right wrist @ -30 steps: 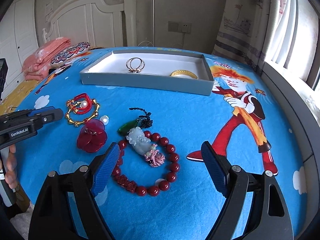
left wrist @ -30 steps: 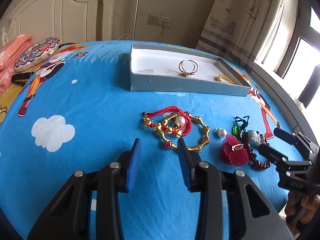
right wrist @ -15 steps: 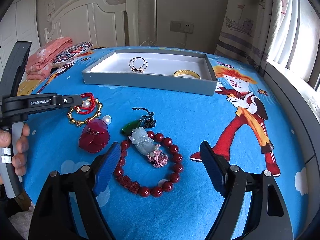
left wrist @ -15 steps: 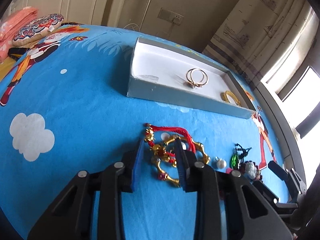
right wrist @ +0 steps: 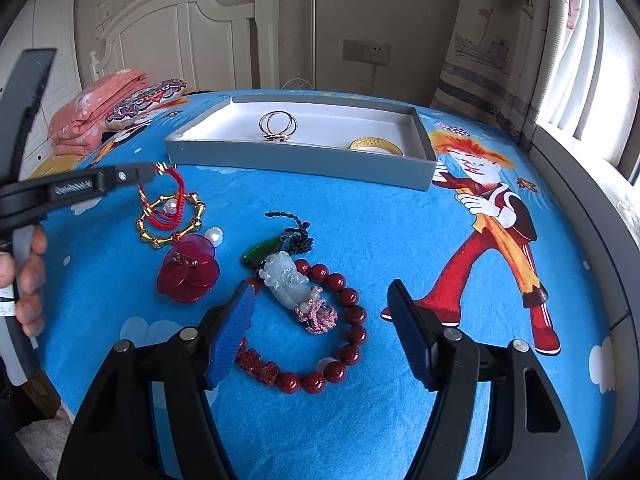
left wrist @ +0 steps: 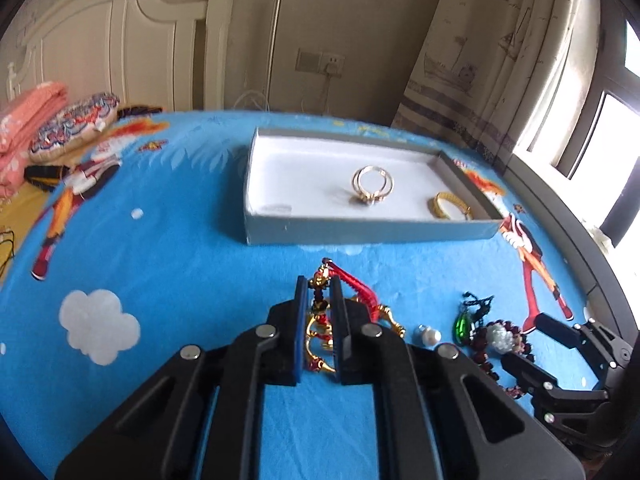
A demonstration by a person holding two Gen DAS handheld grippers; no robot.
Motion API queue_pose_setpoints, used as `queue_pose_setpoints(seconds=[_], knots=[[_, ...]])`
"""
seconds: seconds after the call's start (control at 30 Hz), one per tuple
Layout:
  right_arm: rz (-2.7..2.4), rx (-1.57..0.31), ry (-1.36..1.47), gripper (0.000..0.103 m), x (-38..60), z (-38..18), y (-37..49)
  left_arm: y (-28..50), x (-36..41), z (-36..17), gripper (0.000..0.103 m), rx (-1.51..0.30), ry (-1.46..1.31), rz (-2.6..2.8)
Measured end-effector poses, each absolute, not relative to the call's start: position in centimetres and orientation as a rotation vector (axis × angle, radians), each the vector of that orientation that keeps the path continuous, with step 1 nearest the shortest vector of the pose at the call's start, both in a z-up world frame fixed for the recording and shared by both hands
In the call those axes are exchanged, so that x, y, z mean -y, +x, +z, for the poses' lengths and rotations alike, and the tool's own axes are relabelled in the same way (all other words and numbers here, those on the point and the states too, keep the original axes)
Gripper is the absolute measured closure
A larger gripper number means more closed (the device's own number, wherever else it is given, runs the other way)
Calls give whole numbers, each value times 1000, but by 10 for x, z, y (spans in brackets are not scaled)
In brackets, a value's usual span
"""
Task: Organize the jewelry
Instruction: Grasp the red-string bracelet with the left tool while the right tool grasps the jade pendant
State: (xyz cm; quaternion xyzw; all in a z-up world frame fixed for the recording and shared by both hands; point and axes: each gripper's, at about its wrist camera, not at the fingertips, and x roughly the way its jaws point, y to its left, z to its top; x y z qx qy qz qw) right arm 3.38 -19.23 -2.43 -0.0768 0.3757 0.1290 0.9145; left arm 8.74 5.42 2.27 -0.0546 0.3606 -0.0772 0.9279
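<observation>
I see the gray tray [left wrist: 360,232] on the bed [left wrist: 160,264] holding a pair of thin gold rings [left wrist: 372,188] mid-floor and a gold bangle [left wrist: 450,206] toward its right end. In front of the tray, my left claw [left wrist: 319,292] is pinched onto the red cord bracelet [left wrist: 356,284]; its black arms hide much of the gold bead bracelet [right wrist: 172,220] tangled with it. My right claw [right wrist: 320,308] hangs spread wide over the red bead bracelet [right wrist: 344,320], gripping nothing. A white pearl [right wrist: 213,235] lies near the cord.
</observation>
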Motion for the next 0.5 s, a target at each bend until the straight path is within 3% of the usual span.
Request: queue_pose_setpoints(seconds=[0.13, 0.3, 0.43, 0.5], knots=[[271, -778, -168, 47, 191, -25, 36, 74, -63, 40, 93, -688, -115, -132], [295, -793, -180, 60, 184, -27, 40, 65, -69, 47, 93, -671, -124, -123], [294, -793, -199, 61, 180, -27, 42, 63, -70, 45, 93, -677, -133, -132], [308, -793, -187, 79, 180, -26, 42, 63, -68, 44, 93, -679, -134, -139]])
